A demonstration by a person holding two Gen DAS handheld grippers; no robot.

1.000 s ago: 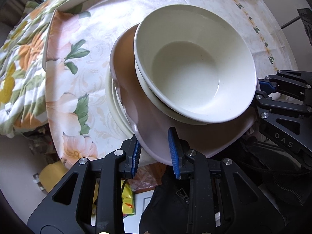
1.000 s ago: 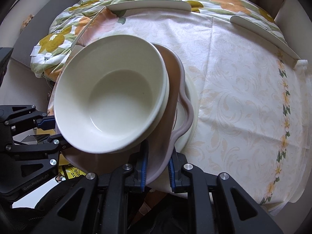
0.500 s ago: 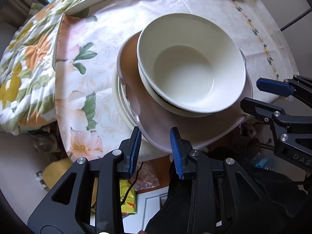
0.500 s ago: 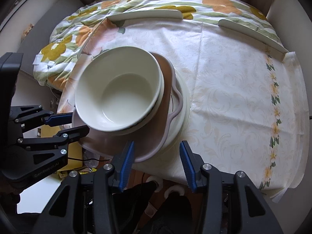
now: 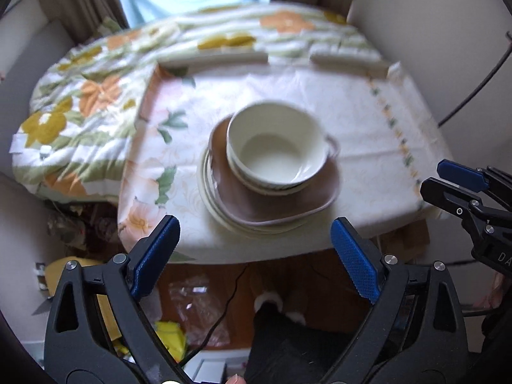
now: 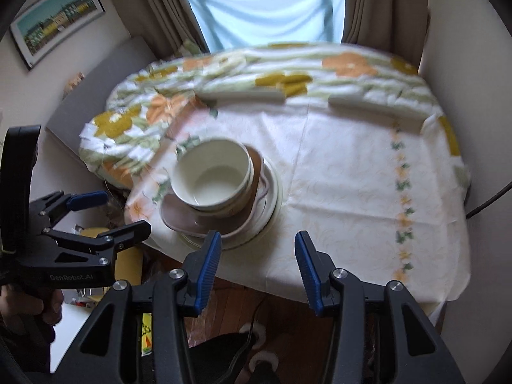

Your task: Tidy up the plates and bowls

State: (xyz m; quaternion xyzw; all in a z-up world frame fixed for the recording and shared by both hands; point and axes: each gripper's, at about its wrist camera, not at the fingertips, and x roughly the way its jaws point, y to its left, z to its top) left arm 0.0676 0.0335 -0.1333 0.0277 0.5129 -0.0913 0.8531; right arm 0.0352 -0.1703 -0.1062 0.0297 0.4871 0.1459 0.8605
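Resting near the table's front edge, the cream ceramic bowls [image 5: 275, 152] sit nested on a mauve squarish plate [image 5: 256, 204] atop round cream plates [image 5: 220, 217]. We clamped that mauve rim a second ago; now both claws are off it and drawn back. Our left gripper [image 5: 256, 256] has just opened wide, our right gripper [image 6: 257, 270] partway, both empty. Stacking looks finished. Legible: "GenRobot.AI" on the left gripper's body [image 6: 72, 276].
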